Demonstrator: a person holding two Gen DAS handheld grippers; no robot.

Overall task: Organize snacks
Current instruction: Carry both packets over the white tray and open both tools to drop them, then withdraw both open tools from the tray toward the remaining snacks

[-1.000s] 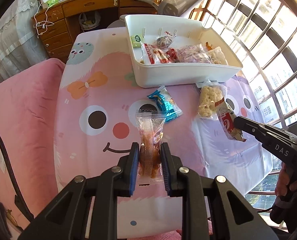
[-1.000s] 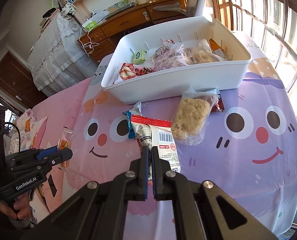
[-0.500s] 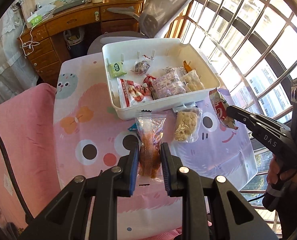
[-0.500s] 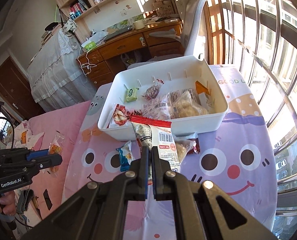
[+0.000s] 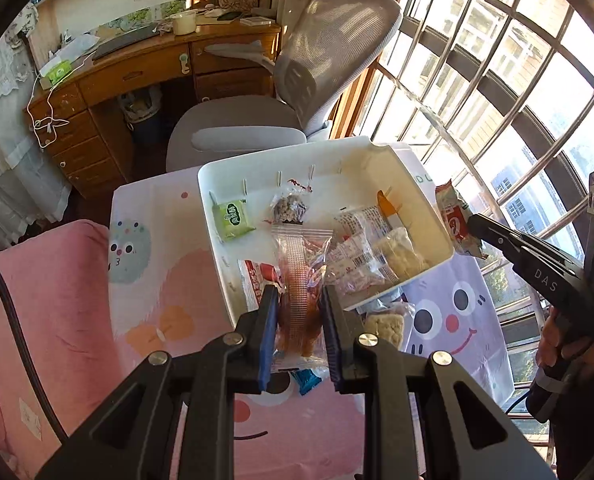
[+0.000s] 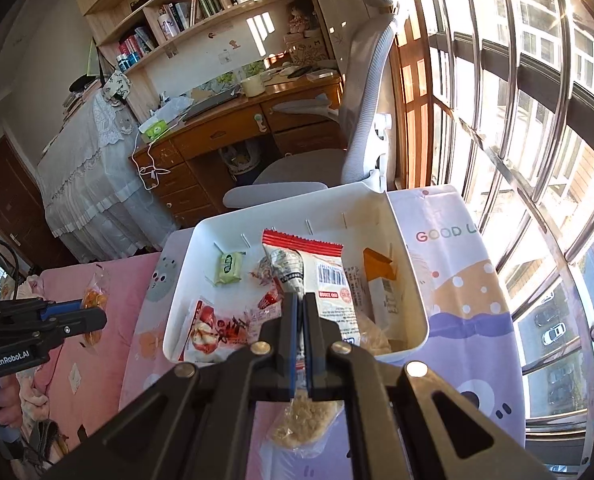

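Holding one snack packet per gripper above the white bin (image 5: 233, 264).
Left gripper (image 5: 297, 332) clamps a clear packet with an orange snack (image 5: 303, 292); right gripper (image 6: 300, 332) pinches a red-and-white packet (image 6: 329, 276). Bin sits on the cartoon tablecloth (image 6: 457, 292), already holding a green packet (image 6: 229, 268) among others.

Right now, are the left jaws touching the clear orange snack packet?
Touching. The left wrist view shows the left gripper with both blue pads pressed against the packet, pinching it from either side.
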